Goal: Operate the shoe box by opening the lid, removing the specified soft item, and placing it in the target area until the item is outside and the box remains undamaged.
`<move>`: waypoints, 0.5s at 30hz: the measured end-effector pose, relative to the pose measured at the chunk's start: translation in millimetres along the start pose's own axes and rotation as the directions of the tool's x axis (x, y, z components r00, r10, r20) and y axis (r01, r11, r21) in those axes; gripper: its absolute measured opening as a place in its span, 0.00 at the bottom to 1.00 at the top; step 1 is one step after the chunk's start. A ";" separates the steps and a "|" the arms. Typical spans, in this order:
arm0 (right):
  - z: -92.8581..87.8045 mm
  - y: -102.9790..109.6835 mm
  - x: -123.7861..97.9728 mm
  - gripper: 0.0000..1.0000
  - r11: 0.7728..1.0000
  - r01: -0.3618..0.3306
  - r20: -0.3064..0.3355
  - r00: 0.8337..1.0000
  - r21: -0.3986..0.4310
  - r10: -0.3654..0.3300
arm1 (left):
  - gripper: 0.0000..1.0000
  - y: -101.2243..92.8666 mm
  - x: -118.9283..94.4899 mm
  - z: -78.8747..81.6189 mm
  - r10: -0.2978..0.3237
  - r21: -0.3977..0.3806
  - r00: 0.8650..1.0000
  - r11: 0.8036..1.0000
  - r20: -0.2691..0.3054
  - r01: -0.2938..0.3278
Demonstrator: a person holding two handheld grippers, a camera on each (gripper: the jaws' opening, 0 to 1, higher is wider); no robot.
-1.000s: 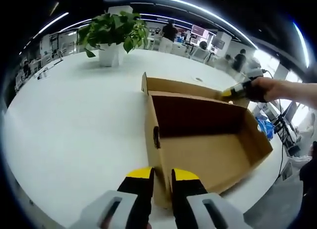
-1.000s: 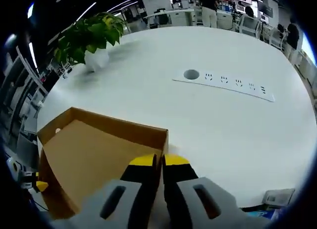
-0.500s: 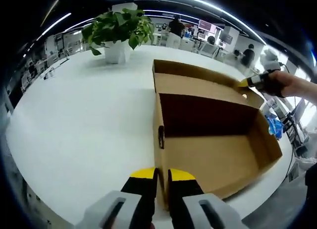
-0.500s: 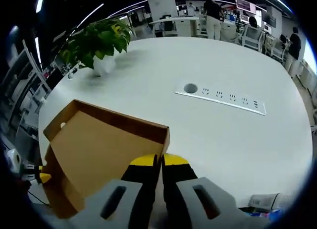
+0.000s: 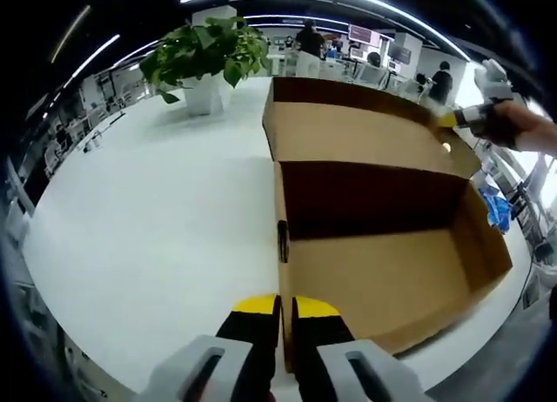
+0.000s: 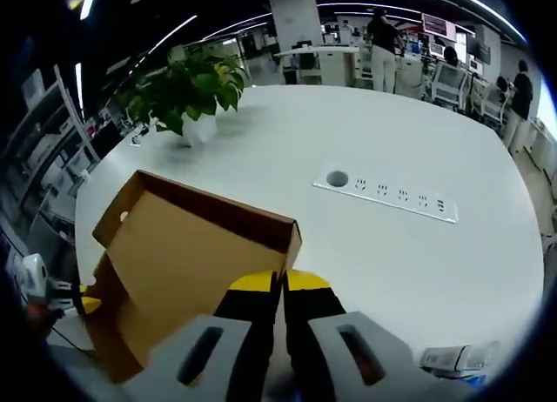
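Observation:
A brown cardboard shoe box [image 5: 392, 271] stands open on the white table [image 5: 148, 211]. Its hinged lid [image 5: 365, 137] is tilted up behind the dark inner wall. My left gripper [image 5: 285, 308] is shut on the box's near side wall at the corner. My right gripper [image 5: 457, 117], held by a hand, pinches the lid's far corner. In the right gripper view the lid [image 6: 183, 254] slopes down to the left, and my right gripper [image 6: 280, 284] is shut on its corner rim. The left gripper's yellow tip [image 6: 85, 304] peeks out beside the box.
A potted green plant [image 5: 204, 58] [image 6: 187, 89] stands farther back on the table. A socket strip [image 6: 387, 195] is set into the tabletop beyond the lid. The box sits close to the table's edge [image 5: 474, 328]. Desks and people fill the background.
The lid has swung up higher, held by the right gripper. Both cameras shifted with the hands; the left gripper stays on the box wall.

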State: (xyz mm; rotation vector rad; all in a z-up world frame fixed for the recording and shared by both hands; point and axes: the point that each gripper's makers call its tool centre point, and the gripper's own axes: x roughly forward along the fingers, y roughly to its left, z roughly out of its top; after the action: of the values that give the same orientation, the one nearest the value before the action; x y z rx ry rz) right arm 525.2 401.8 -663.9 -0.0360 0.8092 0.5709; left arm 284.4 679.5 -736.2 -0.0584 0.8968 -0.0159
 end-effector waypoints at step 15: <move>18.8 7.0 -38.5 0.00 0.998 -0.004 0.081 0.997 -0.068 0.010 | 0.04 -6.6 6.1 6.7 0.028 -0.001 1.000 1.000 -0.008 -0.028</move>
State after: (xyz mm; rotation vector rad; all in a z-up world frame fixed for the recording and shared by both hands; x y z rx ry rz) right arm 513.3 394.4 -622.8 -0.0715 0.7109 0.6024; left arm 293.5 672.9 -736.5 -0.0471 0.9059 0.0104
